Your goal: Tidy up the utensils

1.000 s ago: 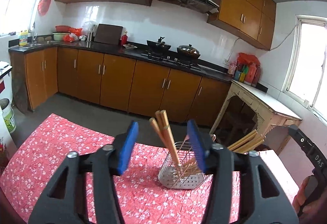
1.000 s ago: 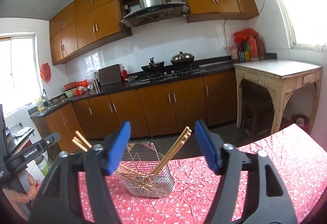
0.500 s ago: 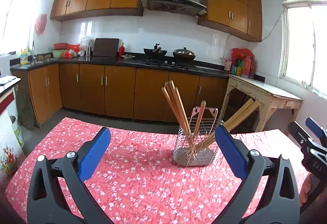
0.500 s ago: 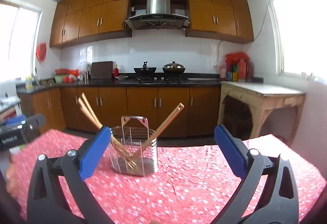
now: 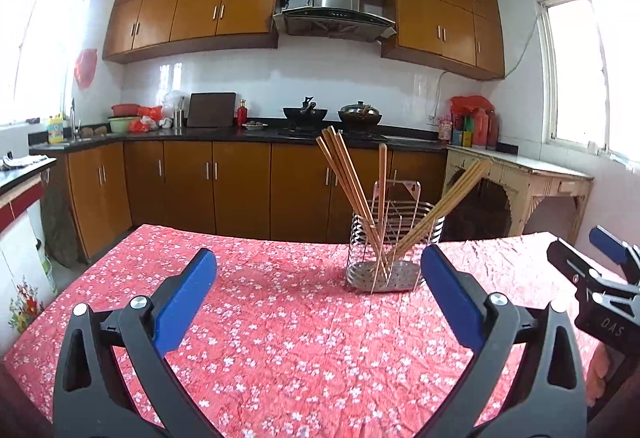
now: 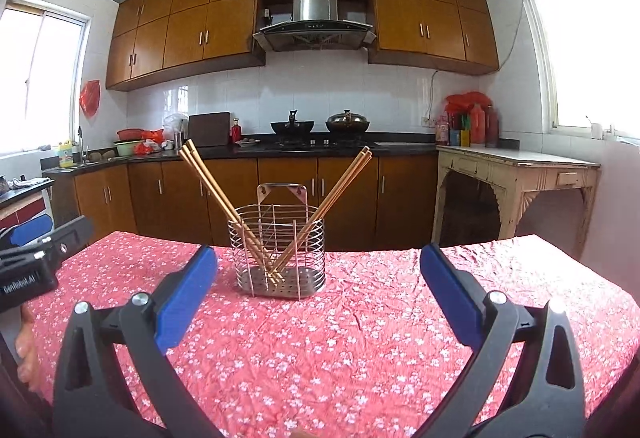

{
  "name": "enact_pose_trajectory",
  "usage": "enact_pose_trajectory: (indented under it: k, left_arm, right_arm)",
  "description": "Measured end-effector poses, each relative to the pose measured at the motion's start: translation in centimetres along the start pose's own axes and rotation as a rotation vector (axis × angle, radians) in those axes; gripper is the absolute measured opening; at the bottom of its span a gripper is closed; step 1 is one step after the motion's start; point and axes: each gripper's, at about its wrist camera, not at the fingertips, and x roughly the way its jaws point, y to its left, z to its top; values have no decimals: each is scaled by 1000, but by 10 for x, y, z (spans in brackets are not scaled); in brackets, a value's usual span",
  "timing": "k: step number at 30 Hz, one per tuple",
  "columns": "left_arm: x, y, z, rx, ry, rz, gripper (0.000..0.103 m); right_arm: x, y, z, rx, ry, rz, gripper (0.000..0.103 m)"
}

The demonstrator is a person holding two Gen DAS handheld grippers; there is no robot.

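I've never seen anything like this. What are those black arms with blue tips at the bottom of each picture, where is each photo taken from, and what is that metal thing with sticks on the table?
There is no robot here: a person holds one two-finger gripper in each hand, and a wide-angle camera on each looks forward along its fingers.

One picture comes from the left gripper, the other from the right gripper. The blue tips are the finger pads. Both grippers are open and hold nothing.

Each camera also catches the other gripper at the picture's edge.

On the table, covered by a red flowered cloth, stands a wire utensil holder. Wooden chopsticks lean in it, some to one side, some to the other.

Behind is a kitchen with wooden cabinets.
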Motion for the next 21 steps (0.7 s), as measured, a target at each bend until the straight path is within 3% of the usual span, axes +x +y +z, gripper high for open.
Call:
enact_pose_trajectory:
  k: [21]
  left_arm:
    - [-19,-4,-29,34,-29,25,101]
  right_arm:
    - [-21,6,-22,-42,-27,7,99]
